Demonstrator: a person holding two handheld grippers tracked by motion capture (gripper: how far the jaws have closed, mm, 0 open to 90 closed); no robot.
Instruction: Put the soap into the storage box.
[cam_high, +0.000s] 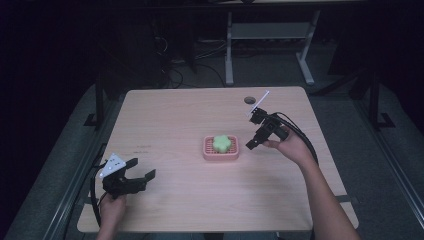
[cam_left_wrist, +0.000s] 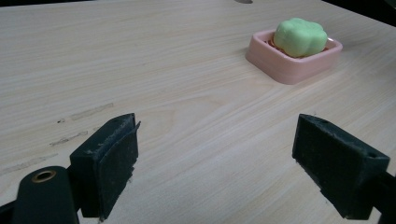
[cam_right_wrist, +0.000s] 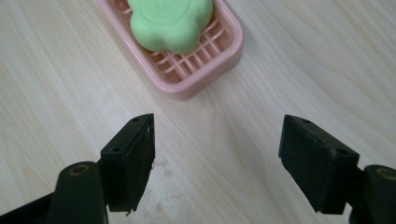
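Soap (cam_high: 222, 143) sits in the soap dish (cam_high: 207, 151), dish near the middle of the table (cam_high: 170, 115), slightly right of centre. Right gripper (cam_high: 251, 143) is just right of the dish, above the tabletop, close beside it without touching. In the right gripper view the dish (cam_right_wrist: 224, 56) lies ahead of the jaws, up and left of centre, soap (cam_right_wrist: 169, 21) in it. Left gripper (cam_high: 141, 171) is at the near left corner of the table, well apart from the dish. In the left gripper view the dish (cam_left_wrist: 275, 60) lies far ahead to the right, soap (cam_left_wrist: 300, 36) on top. A hole (cam_high: 250, 100) is in the tabletop behind the dish, near the far edge.
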